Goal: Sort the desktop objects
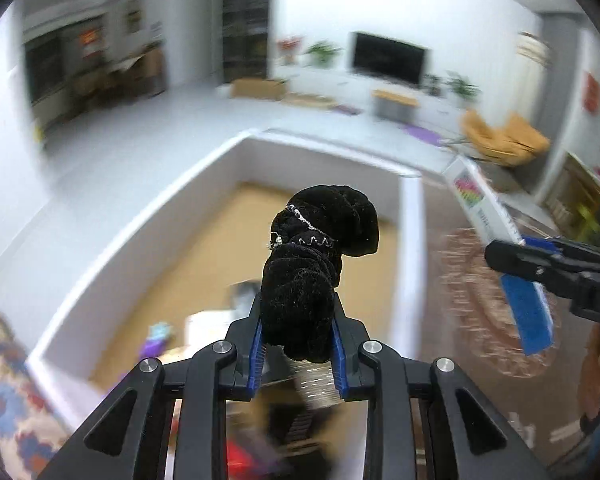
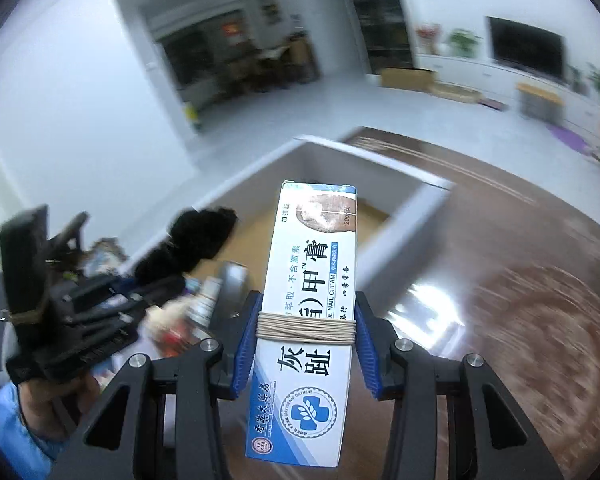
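Observation:
My left gripper [image 1: 298, 332] is shut on a black velvet scrunchie [image 1: 312, 264] and holds it up over a white-walled box [image 1: 148, 216] with a brown floor. My right gripper [image 2: 306, 340] is shut on a white and blue nail cream carton [image 2: 312, 280] with a rubber band round it, also held above that box [image 2: 396, 216]. The right gripper and carton show at the right of the left wrist view [image 1: 500, 216]. The left gripper and scrunchie [image 2: 196, 240] show at the left of the right wrist view.
Several small items lie blurred in the near part of the box [image 1: 160, 336]. The box stands on a dark glossy wooden table [image 2: 520, 240] with a round patterned mat [image 1: 484, 300]. A living room with a TV [image 1: 388, 56] lies beyond.

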The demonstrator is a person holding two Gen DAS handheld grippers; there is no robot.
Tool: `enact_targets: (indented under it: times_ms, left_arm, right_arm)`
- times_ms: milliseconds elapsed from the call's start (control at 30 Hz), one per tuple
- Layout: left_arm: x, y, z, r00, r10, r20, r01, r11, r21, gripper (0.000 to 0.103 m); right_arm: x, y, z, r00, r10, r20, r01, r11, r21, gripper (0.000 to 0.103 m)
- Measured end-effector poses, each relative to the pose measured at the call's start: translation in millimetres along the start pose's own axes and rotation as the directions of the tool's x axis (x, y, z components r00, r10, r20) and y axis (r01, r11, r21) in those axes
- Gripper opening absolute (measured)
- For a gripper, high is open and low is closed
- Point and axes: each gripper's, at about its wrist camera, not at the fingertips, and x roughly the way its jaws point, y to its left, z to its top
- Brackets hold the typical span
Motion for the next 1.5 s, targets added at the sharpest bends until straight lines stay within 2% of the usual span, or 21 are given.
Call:
enact_targets:
  times_ms: [67,133,233,267,333,367,400,467,500,533,600,633,700,767,900,1033,1133,1200,1267,1400,1500]
  left_arm:
    - [15,29,-10,0.997,0.056,-0.046,-0.057,0.998,-0.030,0.027]
    - [33,46,-21,0.991,0.097,-0.093,-0.102,0.994,-0.046,0.027]
    - [52,62,-38,0.985,0.107,-0.135,-0.118,0.990,-0.081,0.032]
    - [55,63,-43,0.985,0.106,-0.139,-0.119,0.989,-0.092,0.040]
    - [58,63,-49,0.985,0.098,-0.143,-0.112,0.989,-0.097,0.058]
    - [58,62,-51,0.985,0.104,-0.138,-0.118,0.988,-0.095,0.073]
    - [56,61,-53,0.985,0.114,-0.126,-0.127,0.988,-0.093,0.080]
    - [48,60,-53,0.987,0.138,-0.078,-0.145,0.985,-0.096,0.086]
    - [45,59,-52,0.987,0.145,-0.064,-0.151,0.983,-0.104,0.093]
    - [41,57,-52,0.987,0.153,-0.046,-0.158,0.980,-0.121,0.095]
    - [31,55,-52,0.984,0.178,-0.015,-0.178,0.974,-0.142,0.096]
    - [24,48,-53,0.977,0.212,0.002,-0.209,0.967,-0.145,0.096]
    - [15,33,-51,0.950,0.312,0.029,-0.305,0.943,-0.136,0.096]
    - [8,22,-51,0.934,0.354,0.044,-0.346,0.930,-0.128,0.096]
    - [-4,14,-58,0.930,0.361,0.068,-0.345,0.922,-0.175,0.096]
    - [-11,10,-64,0.931,0.360,0.065,-0.345,0.923,-0.172,0.096]
    - [-16,4,-65,0.940,0.341,0.030,-0.335,0.934,-0.123,0.096]
    - [-19,2,-67,0.934,0.356,0.029,-0.352,0.930,-0.109,0.096]
    - [-22,1,-69,0.928,0.369,0.037,-0.364,0.925,-0.111,0.096]
    - [-29,3,-70,0.935,0.352,0.045,-0.343,0.929,-0.138,0.096]
    - [-34,4,-69,0.933,0.355,0.055,-0.344,0.927,-0.151,0.096]
  right_arm:
    - [31,26,10,0.999,0.028,-0.017,-0.028,0.999,-0.031,0.045]
    - [68,52,19,1.000,0.000,-0.018,-0.002,0.995,-0.102,0.045]
    - [105,62,22,0.999,-0.048,-0.022,0.045,0.990,-0.132,0.047]
    - [123,60,21,0.996,-0.065,-0.063,0.056,0.990,-0.130,0.048]
    - [153,52,14,0.982,-0.097,-0.165,0.077,0.989,-0.123,0.065]
    - [164,46,10,0.973,-0.123,-0.195,0.100,0.987,-0.123,0.065]
    - [164,43,5,0.971,-0.132,-0.200,0.108,0.986,-0.123,0.065]
    - [154,39,-4,0.976,-0.114,-0.184,0.094,0.989,-0.116,0.076]
    - [147,37,-7,0.979,-0.110,-0.171,0.092,0.989,-0.112,0.088]
    - [140,37,-10,0.982,-0.110,-0.153,0.094,0.990,-0.108,0.096]
    - [119,36,-17,0.987,-0.107,-0.116,0.095,0.990,-0.104,0.098]
    - [113,35,-16,0.988,-0.107,-0.108,0.095,0.990,-0.105,0.099]
    - [98,39,-19,0.988,-0.114,-0.101,0.103,0.988,-0.113,0.100]
    - [82,40,-22,0.987,-0.123,-0.100,0.111,0.987,-0.119,0.101]
    - [73,38,-28,0.983,-0.130,-0.133,0.117,0.988,-0.100,0.102]
    - [72,37,-33,0.974,-0.151,-0.172,0.141,0.988,-0.069,0.102]
    - [71,40,-36,0.974,-0.148,-0.172,0.138,0.988,-0.067,0.102]
    - [70,43,-38,0.974,-0.148,-0.169,0.138,0.988,-0.070,0.102]
    - [68,46,-38,0.974,-0.149,-0.169,0.138,0.988,-0.075,0.102]
    - [67,53,-37,0.972,-0.154,-0.179,0.143,0.987,-0.075,0.102]
    - [66,57,-35,0.973,-0.151,-0.172,0.140,0.987,-0.079,0.102]
